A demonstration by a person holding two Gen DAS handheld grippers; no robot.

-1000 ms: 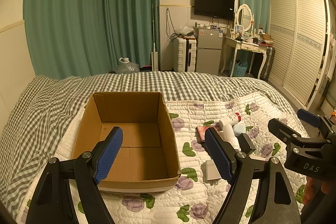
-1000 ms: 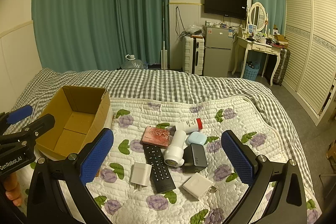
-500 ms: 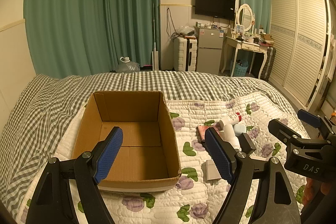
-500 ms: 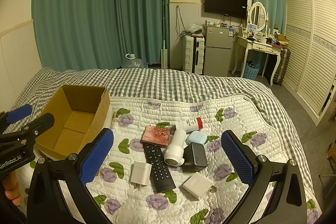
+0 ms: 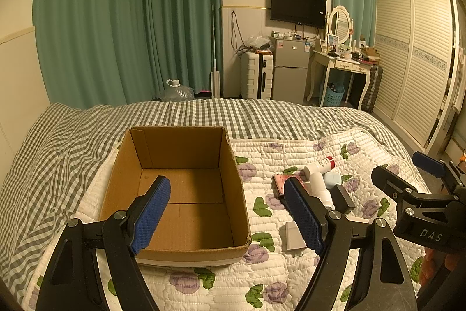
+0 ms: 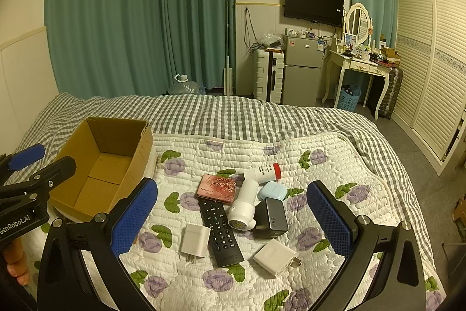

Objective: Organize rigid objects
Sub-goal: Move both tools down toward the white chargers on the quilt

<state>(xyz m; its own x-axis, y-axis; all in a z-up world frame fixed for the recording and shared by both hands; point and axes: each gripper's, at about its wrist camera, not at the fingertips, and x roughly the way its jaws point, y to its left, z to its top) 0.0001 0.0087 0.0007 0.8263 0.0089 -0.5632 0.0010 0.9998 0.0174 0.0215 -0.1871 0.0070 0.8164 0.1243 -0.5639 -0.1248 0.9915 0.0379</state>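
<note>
Cardboard box (image 5: 177,203): left wrist view, centre, open top, nothing inside; light, walls stiff but would flex if pinched.
Left gripper (image 5: 225,216): fingers spread wide, holding nothing, hovering over box front edge.
Items, left view: cluster at 3 o'clock of box on quilt (image 5: 291,147), partly hidden behind right finger; white charger (image 5: 294,236) just beside box corner.
Right gripper (image 5: 407,194): seen at 3 o'clock edge, lettering "DAS" readable on body.
Right gripper, right view (image 6: 231,219): fingers spread wide, pinching nothing, cluster between them.
Remote (image 6: 220,232): black, long, stiff, light; take across narrow width mid-body, buttons may slip.
White bottle (image 6: 244,207): round, likely rolls; grip across barrel.
Red-capped tube (image 6: 263,172): at 12 o'clock of cluster, label print too small to read.
Pink case (image 6: 217,188): flat, script text, unreadable; edge grip hard on soft quilt.
Black adapter (image 6: 272,219): blocky, dense, reads "65" roughly; easy side grip.
Blue case (image 6: 272,191): smooth, rounded, slippery.
White block (image 6: 273,255): at 5 o'clock, prongs out.
Left gripper body (image 6: 17,219): at 9 o'clock, "GenRobot.AI" readable.
</note>
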